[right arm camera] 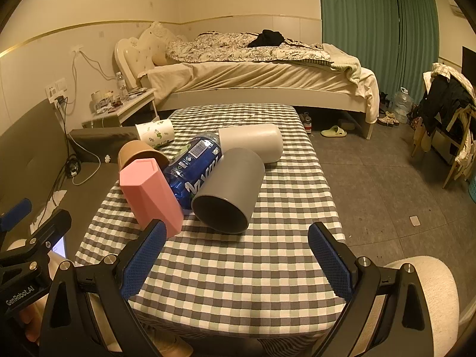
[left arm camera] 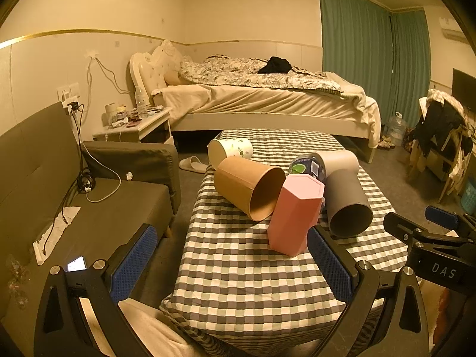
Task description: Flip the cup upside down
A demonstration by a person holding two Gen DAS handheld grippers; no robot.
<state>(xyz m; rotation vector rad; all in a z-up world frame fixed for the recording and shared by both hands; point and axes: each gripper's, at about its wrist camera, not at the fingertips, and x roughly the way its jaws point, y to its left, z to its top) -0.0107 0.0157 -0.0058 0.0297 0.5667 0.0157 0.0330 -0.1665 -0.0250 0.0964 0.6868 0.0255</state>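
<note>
Several cups lie on their sides on a checkered table (left arm camera: 238, 273) (right arm camera: 238, 267). A pink hexagonal cup (left arm camera: 293, 215) (right arm camera: 151, 196) leans at the front. A tan cup (left arm camera: 248, 189) (right arm camera: 134, 151) lies left of it, mouth toward me. A dark grey cup (left arm camera: 346, 202) (right arm camera: 230, 186) lies right of it, mouth toward me. A light grey cup (right arm camera: 253, 142) and a white patterned cup (left arm camera: 230, 148) (right arm camera: 154, 132) lie farther back. My left gripper (left arm camera: 232, 263) is open and empty, short of the pink cup. My right gripper (right arm camera: 236, 257) is open and empty, just before the dark grey cup.
A blue plastic bottle (right arm camera: 193, 163) (left arm camera: 306, 163) lies among the cups. A dark sofa (left arm camera: 59, 196) stands left of the table, a bed (left arm camera: 267, 98) behind it, and a chair with clothes (left arm camera: 443, 136) at the right. The right gripper also shows in the left wrist view (left arm camera: 431, 232).
</note>
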